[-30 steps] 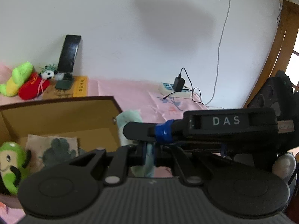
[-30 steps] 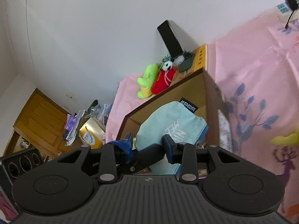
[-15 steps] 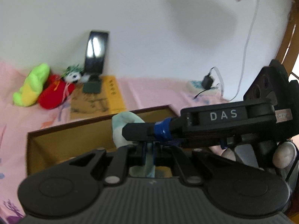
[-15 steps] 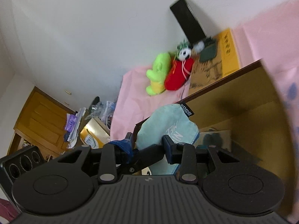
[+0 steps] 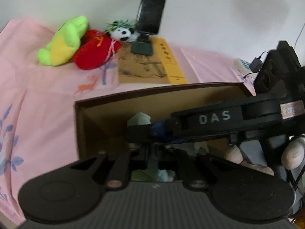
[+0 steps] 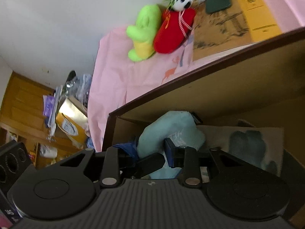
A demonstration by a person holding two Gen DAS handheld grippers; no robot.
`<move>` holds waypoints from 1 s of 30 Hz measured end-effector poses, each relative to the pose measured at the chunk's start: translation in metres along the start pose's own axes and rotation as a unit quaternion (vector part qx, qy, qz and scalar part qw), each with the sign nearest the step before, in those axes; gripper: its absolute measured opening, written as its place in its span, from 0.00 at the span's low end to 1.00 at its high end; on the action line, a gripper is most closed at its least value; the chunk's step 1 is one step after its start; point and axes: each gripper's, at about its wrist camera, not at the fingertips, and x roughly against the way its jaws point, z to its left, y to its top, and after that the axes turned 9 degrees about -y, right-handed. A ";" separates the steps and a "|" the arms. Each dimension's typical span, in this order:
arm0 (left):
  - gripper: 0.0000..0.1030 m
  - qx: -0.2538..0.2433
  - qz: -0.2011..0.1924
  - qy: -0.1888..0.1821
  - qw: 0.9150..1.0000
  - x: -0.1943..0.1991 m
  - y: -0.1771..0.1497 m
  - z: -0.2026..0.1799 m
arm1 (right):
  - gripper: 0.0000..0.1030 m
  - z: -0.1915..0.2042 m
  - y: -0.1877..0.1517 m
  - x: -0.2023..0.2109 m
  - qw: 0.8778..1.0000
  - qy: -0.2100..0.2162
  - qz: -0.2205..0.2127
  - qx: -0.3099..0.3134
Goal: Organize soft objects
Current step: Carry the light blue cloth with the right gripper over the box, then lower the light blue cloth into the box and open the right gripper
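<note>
Both grippers hold 1 pale mint-green fabric item (image 6: 171,129) over the open brown cardboard box (image 5: 171,95), which stands on the desk under a pink tablecloth printed with deer and leaves (image 5: 47,99).

In the right wrist view the right gripper (image 6: 152,152) has its 2 blue-padded fingers (image 6: 169,152) pinched on a bunched part of the mint fabric; its jaws have just been closing, with the fabric between them. The bulk of the cloth bulges above the fingers and sits inside the box mouth, near the box's left corner. On the box floor to the right lies a beige cloth with a dark teal print (image 6: 251,143).

In the left wrist view the left gripper (image 5: 152,156) has its fingers pressed together on a thin strip of the same mint fabric, which runs up between them and shows again as a small tuft above the right gripper's black arm marked "DAS" (image 5: 219,120), which crosses the frame. A person's fingertips (image 5: 291,152) show at the right edge.

Beyond the box, by the white wall, lie a lime-green and yellow plush toy (image 5: 63,42), a red plush pouch with a striped cord (image 5: 93,51) touching it, and a small panda plush (image 5: 122,33). Beside them a black phone on a stand (image 5: 150,15) rests on a yellow-edged book (image 5: 150,63).
</note>
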 end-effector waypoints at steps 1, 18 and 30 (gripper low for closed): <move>0.02 0.002 0.000 0.004 1.000 0.002 0.000 0.003 | 0.13 0.004 0.001 -0.004 1.000 -0.001 0.006 0.004; 0.59 -0.037 -0.058 0.086 0.994 0.055 -0.017 -0.007 | 0.20 0.031 0.013 -0.009 0.999 0.013 0.026 0.043; 0.59 -0.027 -0.071 0.139 0.987 0.067 -0.030 -0.054 | 0.20 0.030 0.001 0.051 0.997 -0.002 -0.045 0.060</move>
